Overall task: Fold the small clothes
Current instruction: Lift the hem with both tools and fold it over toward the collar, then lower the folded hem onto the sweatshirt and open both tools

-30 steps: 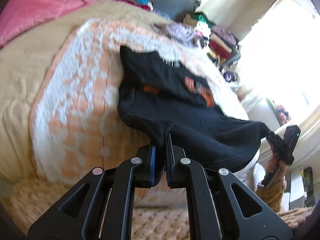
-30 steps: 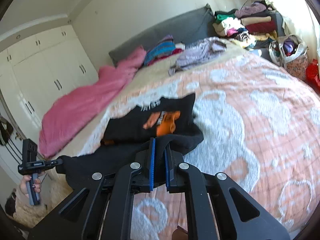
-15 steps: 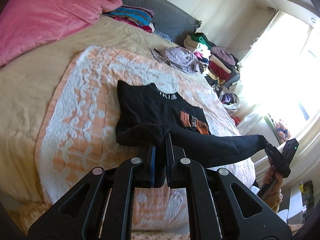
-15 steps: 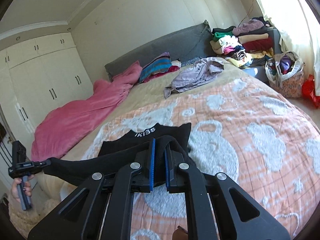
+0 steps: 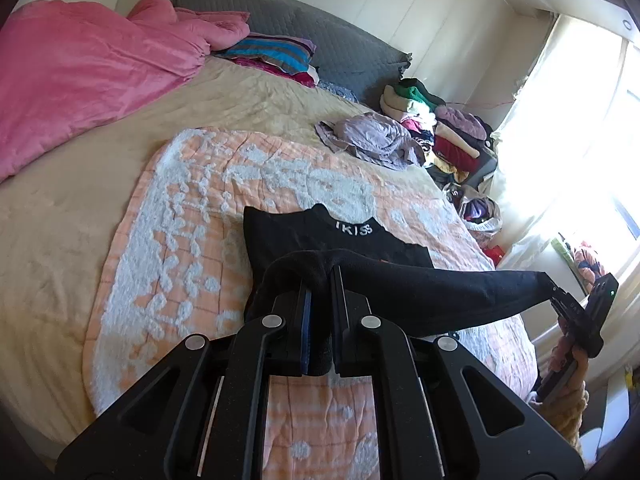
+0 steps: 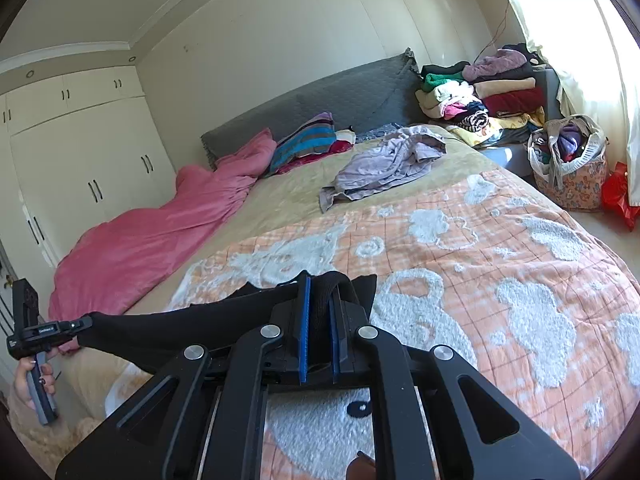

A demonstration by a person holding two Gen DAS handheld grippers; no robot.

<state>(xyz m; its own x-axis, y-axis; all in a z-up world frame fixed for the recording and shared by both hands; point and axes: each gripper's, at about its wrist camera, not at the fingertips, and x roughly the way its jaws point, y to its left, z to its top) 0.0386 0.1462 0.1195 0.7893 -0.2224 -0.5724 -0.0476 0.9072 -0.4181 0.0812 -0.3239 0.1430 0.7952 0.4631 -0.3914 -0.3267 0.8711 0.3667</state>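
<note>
I see left gripper clenched on black shirt hem | right gripper clenched on hem too | shirt's collar at 12 o'clock on peach quilt

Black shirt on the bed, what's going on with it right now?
A person is folding the black shirt on the peach-and-white blanket with a handheld gripper in each hand. The left gripper and the right gripper are each clamped on a corner of the shirt's near edge, holding that edge taut between them, raised above the bed. The collar end lies flat on the blanket. The fold is not laid down yet.
</note>
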